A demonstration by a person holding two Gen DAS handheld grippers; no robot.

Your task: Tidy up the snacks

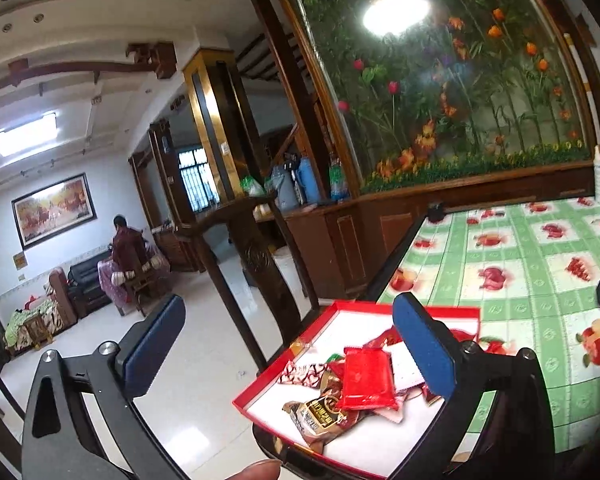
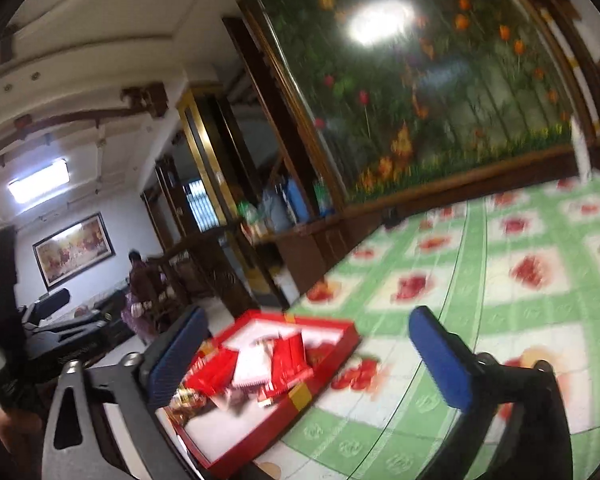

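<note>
A shallow red box with a white floor (image 1: 256, 380) sits at the table's near left corner. It holds several snack packets: a red packet (image 1: 366, 380), a brown one (image 1: 320, 412) and a red-and-white heart-print one (image 1: 302, 374). My left gripper (image 1: 292, 350) is open and empty above the box, its right finger over the packets. In the blurred right wrist view the same box (image 2: 340, 344) with its red packets (image 2: 288, 356) lies low in the middle. My right gripper (image 2: 308, 356) is open and empty above it. The left gripper also shows at that view's left edge (image 2: 52, 320).
The table carries a green checked cloth with fruit prints (image 1: 520, 260). A white spray bottle (image 1: 599, 176) stands at its far right. A dark wooden chair back (image 1: 256, 248) stands left of the table. A wooden counter with flasks (image 1: 300, 184) lies behind, under a flower mural.
</note>
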